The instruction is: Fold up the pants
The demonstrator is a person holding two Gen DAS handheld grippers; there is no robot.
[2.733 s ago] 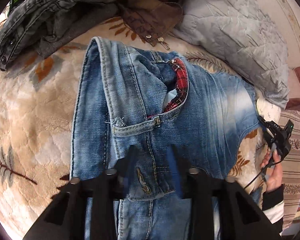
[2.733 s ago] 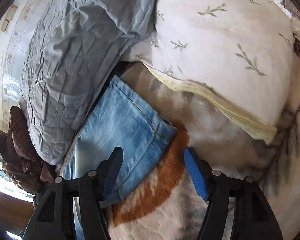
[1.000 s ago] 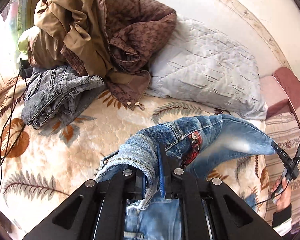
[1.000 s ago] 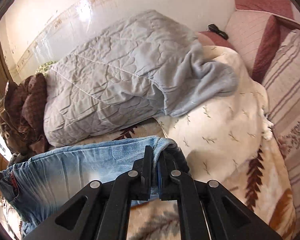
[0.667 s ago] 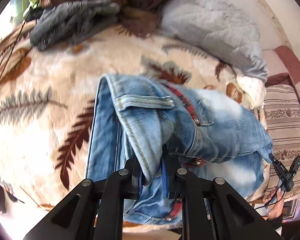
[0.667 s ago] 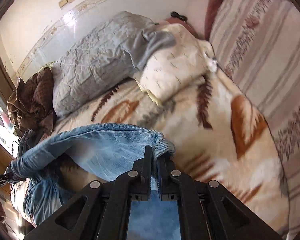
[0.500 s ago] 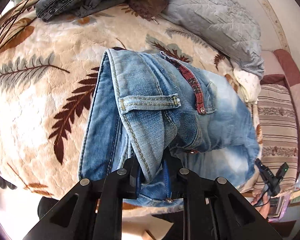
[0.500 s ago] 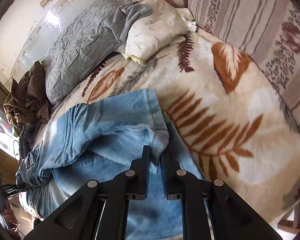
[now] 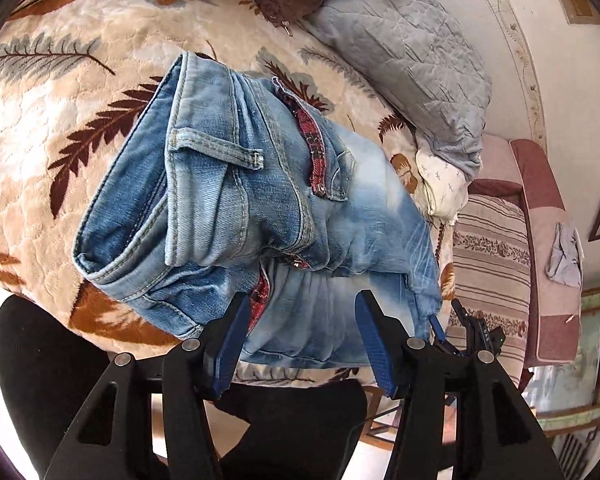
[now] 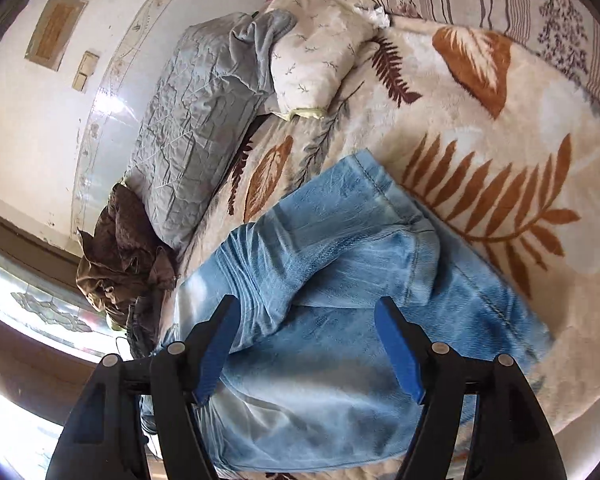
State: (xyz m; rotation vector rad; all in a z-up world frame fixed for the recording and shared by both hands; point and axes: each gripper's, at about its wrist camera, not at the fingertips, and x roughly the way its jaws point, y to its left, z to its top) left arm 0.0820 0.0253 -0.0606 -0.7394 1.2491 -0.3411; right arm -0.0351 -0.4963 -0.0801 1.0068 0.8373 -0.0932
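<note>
Two claws, left claw and right claw, opening, one folded jeans

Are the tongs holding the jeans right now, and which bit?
No, nothing is held. The left tongs and the right tongs are both opening, with no cloth pinched between them. The folded jeans lie loose on the leaf-patterned blanket.
</note>
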